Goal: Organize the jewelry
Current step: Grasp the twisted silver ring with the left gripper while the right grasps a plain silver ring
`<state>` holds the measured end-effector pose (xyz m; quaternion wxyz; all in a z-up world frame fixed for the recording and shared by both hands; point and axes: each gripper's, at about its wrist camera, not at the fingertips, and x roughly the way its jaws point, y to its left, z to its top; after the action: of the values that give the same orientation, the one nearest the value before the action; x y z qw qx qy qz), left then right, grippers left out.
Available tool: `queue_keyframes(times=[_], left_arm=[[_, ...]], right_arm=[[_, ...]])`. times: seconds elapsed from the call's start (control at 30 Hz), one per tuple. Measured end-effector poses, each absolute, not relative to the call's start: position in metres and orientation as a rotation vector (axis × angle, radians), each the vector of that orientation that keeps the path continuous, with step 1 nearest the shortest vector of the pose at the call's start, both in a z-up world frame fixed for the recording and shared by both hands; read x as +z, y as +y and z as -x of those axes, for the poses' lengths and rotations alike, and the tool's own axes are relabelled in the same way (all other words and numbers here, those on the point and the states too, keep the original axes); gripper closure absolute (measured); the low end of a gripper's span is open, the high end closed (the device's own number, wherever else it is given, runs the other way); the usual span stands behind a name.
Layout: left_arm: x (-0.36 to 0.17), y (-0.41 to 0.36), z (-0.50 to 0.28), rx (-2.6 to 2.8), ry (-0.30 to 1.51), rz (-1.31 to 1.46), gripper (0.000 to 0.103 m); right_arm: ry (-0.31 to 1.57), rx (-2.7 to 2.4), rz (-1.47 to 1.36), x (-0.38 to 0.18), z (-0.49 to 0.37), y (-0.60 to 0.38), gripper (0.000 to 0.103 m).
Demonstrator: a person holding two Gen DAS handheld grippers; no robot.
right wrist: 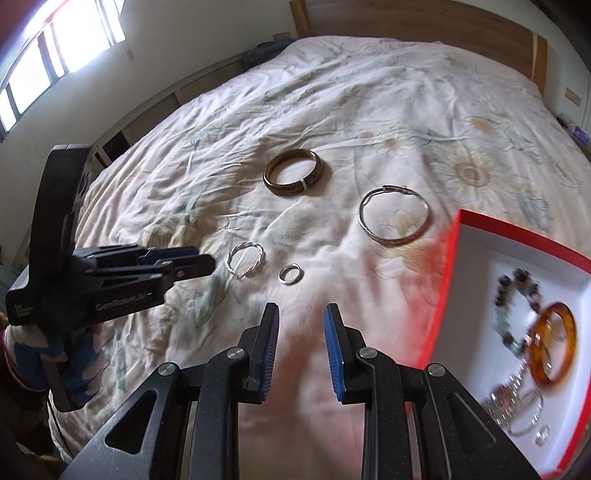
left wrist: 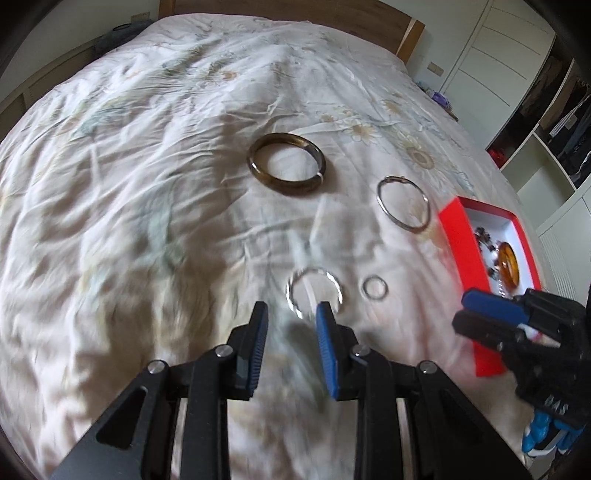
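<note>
Box (right wrist: pixel 452 266) at right holds beads, amber bangle, chains; 4 pcs left on bed: brown bangle (left wrist: pixel 286 162), silver bangle (left wrist: pixel 403 204), twisted ring (left wrist: pixel 314 297), small ring (left wrist: pixel 374 287). L gripper (left wrist: pixel 291 314) and R gripper (right wrist: pixel 301 317) both spread, empty

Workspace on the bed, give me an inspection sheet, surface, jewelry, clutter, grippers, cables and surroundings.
Surface: wrinkled floral bedspread.
Job's things: brown bangle, thin silver bangle, twisted silver ring and small silver ring lie apart on the bedspread; red box holds a beaded bracelet, amber bangle and silver chains.
Clutter: nothing seen.
Grippers: left gripper jaws open, empty, just short of the twisted ring; right gripper jaws open, empty.
Cables: nothing seen.
Surroundings: wooden headboard, window, open wardrobe.
</note>
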<state>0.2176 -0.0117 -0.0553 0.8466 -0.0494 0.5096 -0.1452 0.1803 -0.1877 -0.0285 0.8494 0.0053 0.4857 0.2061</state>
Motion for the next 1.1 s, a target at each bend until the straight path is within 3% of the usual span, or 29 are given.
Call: queue_keyframes(times=[0.4,0.6,1.1], left_arm=[[-0.079,-0.016,-0.242,-0.335,1.097,0.073,0.079],[-0.083,-0.008,-0.244,-0.316,1.080,0.068,0.099],[-0.086,-0.005,-0.245,-0.310,1.084,0.074,0.098]], right_arm=[[1.089,0.460,0.026,-0.058,-0.215,-0.162,0.078],[1.103,0.460,0.057,-0.068,-0.225,-0.153,0.078],[1.118,0.428,0.130,-0.081,-0.229,-0.135,0.083]])
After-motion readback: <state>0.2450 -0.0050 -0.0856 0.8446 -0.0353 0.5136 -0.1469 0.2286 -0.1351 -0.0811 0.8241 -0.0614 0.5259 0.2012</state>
